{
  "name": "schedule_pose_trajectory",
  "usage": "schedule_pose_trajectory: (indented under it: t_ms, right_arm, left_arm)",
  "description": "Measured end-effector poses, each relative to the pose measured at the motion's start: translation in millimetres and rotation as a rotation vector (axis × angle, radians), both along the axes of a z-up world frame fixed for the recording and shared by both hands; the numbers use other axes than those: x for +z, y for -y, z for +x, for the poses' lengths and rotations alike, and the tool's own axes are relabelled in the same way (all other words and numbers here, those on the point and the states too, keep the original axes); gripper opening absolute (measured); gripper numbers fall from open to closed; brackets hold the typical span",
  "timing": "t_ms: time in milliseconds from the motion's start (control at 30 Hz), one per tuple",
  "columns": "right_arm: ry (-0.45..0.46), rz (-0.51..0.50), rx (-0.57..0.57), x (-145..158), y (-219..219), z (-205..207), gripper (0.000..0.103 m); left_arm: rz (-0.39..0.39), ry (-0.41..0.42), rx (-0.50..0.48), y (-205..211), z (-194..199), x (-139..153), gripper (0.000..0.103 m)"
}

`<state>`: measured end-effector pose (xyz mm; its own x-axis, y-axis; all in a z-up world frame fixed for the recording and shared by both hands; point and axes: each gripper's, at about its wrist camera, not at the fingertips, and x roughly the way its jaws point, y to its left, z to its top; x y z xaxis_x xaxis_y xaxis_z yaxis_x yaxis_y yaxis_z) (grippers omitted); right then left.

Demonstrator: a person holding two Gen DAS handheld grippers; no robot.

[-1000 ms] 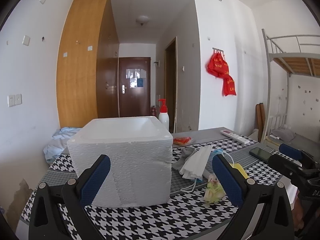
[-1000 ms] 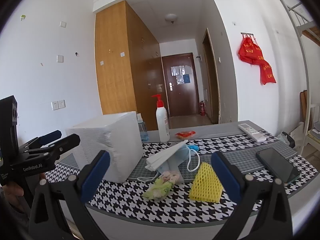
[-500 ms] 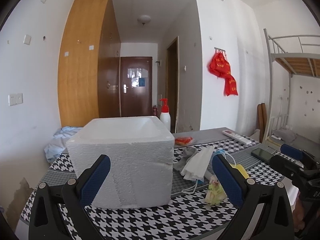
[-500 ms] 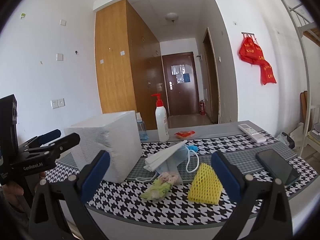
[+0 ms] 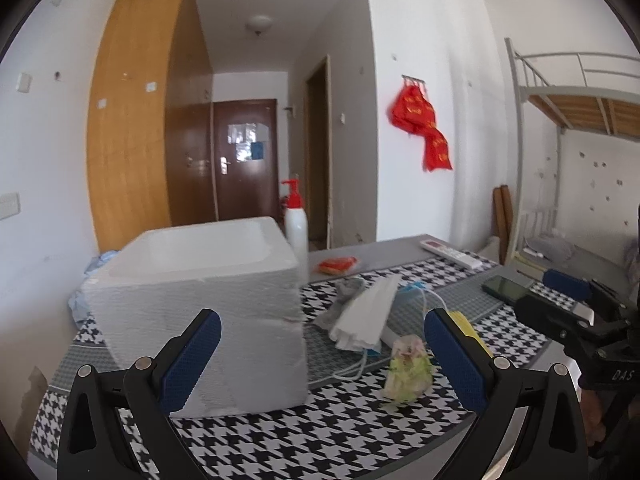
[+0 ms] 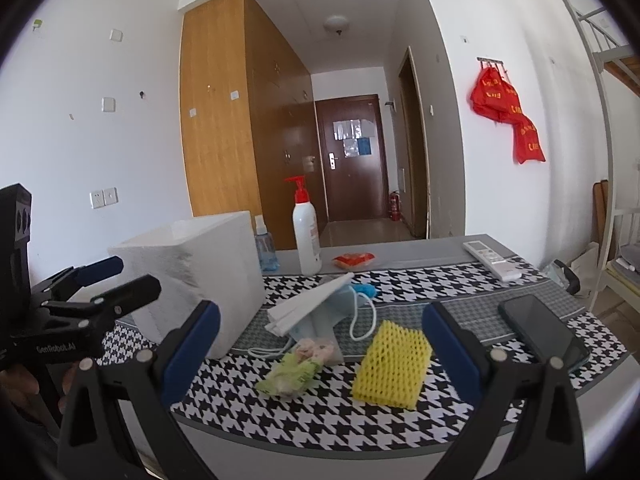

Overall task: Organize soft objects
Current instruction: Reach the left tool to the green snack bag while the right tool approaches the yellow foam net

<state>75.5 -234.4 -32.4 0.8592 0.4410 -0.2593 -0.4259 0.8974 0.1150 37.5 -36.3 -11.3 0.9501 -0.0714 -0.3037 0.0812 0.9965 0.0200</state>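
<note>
The table (image 6: 400, 428) is covered by a black-and-white houndstooth cloth, and its near edge is seen curving across the lower part of the right wrist view, just beyond the fingers. A white foam box (image 5: 200, 300) is set at the left of the cloth, its open top visible in the left wrist view, and it fills the centre left of that frame. To the right of the box a bare strip of cloth is left along the front edge. The soft objects are gathered at mid frame: a stack of face masks (image 6: 316, 308) lies just beside the box, a small green and pink bundle (image 6: 294, 370) is placed in front of it, and a yellow foam net sleeve (image 6: 392, 366) lies near the bundle, apart from it. A dark phone (image 6: 540, 328) is seen at the right edge of the cloth, and a pump bottle (image 6: 306, 236), a remote control (image 6: 492, 258) and an orange packet (image 6: 354, 260) are kept toward the far side. The left gripper (image 5: 320, 356) is held wide apart before the box, nothing between its blue pads and nothing touched. The right gripper (image 6: 320, 352) is likewise spread wide and empty, held short of the table edge, with the bundle and the net sleeve framed between its fingers.
</note>
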Motion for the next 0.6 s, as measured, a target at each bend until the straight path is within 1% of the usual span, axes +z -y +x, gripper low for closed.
schedule_pose_trajectory:
  t_ms: [67, 300, 400, 600]
  right_arm:
    - [-0.013, -0.003, -0.002, -2, 2, 4, 0.102]
    - [-0.067, -0.011, -0.034, -13, 10, 18, 0.102]
    - [-0.087, -0.022, -0.044, -18, 11, 21, 0.102]
    - [-0.128, -0.029, -0.064, -27, 17, 30, 0.102]
  left_arm:
    - [0.016, -0.016, -0.016, 6, 6, -3, 0.102]
    - [0.031, -0.089, -0.083, 20, 22, -15, 0.102]
    - [0.051, -0.108, -0.100, 27, 26, -21, 0.102]
    - [0.059, -0.182, -0.131, 35, 38, -36, 0.102]
